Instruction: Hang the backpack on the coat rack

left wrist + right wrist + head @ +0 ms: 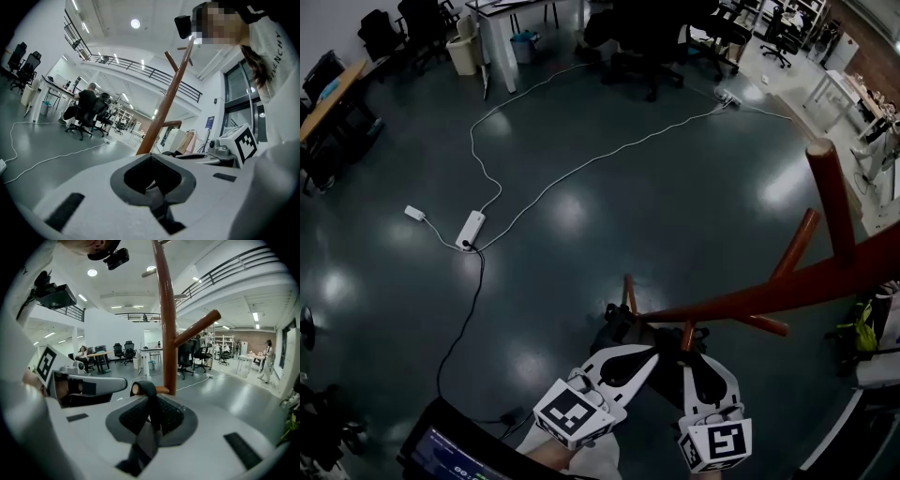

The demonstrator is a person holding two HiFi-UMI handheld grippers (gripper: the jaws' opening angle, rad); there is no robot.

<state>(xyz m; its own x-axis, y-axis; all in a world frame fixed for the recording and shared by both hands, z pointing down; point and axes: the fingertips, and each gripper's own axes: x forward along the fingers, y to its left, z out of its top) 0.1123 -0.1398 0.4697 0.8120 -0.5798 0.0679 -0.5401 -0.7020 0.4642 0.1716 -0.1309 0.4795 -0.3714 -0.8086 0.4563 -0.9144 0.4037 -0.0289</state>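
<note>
Right gripper (150, 414) pinches the strap (149, 432), looped over a coat rack peg (161, 390); left gripper (151, 178) clamps dark webbing (157, 202). Seat the loop fully before releasing.

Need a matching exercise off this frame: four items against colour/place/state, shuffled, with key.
Items:
1. coat rack
2. power strip
3. backpack strap
4. right hand-held gripper

Descriptions:
A. white, lying on the floor
B. clamped on the strap
C. reddish-brown
D. looped over a low peg

Pairs: 1-C, 2-A, 3-D, 4-B
</note>
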